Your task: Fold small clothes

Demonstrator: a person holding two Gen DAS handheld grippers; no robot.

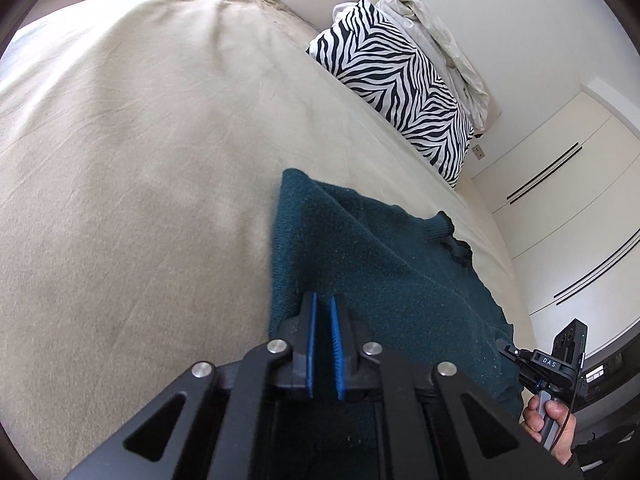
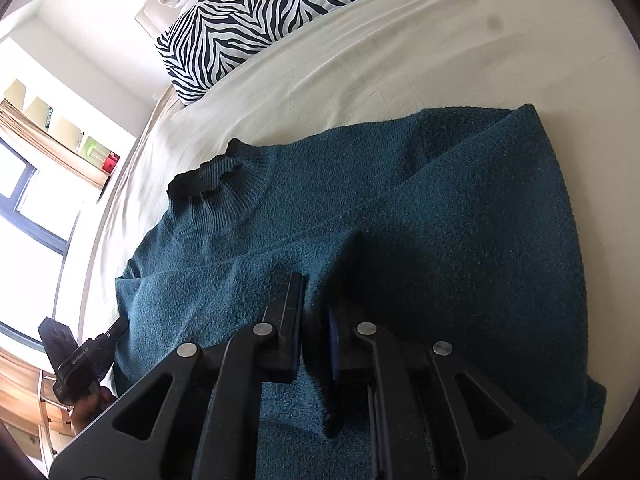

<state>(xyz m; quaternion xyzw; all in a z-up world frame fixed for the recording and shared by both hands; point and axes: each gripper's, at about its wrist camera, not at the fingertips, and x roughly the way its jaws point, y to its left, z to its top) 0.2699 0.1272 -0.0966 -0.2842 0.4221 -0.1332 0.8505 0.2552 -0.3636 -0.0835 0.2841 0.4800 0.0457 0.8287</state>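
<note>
A dark teal knit sweater (image 1: 380, 264) lies on the bed, its ribbed collar (image 2: 212, 176) toward the pillow and one side folded over the body. In the left wrist view my left gripper (image 1: 323, 300) is shut on the sweater's edge near the bed's middle; the blue pads (image 1: 310, 332) stand close together with cloth rising from them. In the right wrist view my right gripper (image 2: 316, 300) is shut on a raised ridge of the sweater (image 2: 460, 220). The right gripper also shows in the left wrist view (image 1: 552, 364), and the left gripper in the right wrist view (image 2: 76, 364).
A beige sheet (image 1: 140, 160) covers the bed. A zebra-striped pillow (image 1: 400, 80) and a crumpled pale duvet (image 1: 440, 32) lie at the head. White wardrobe doors (image 1: 568, 216) stand beside the bed. A window (image 2: 28, 200) and wooden furniture are on the other side.
</note>
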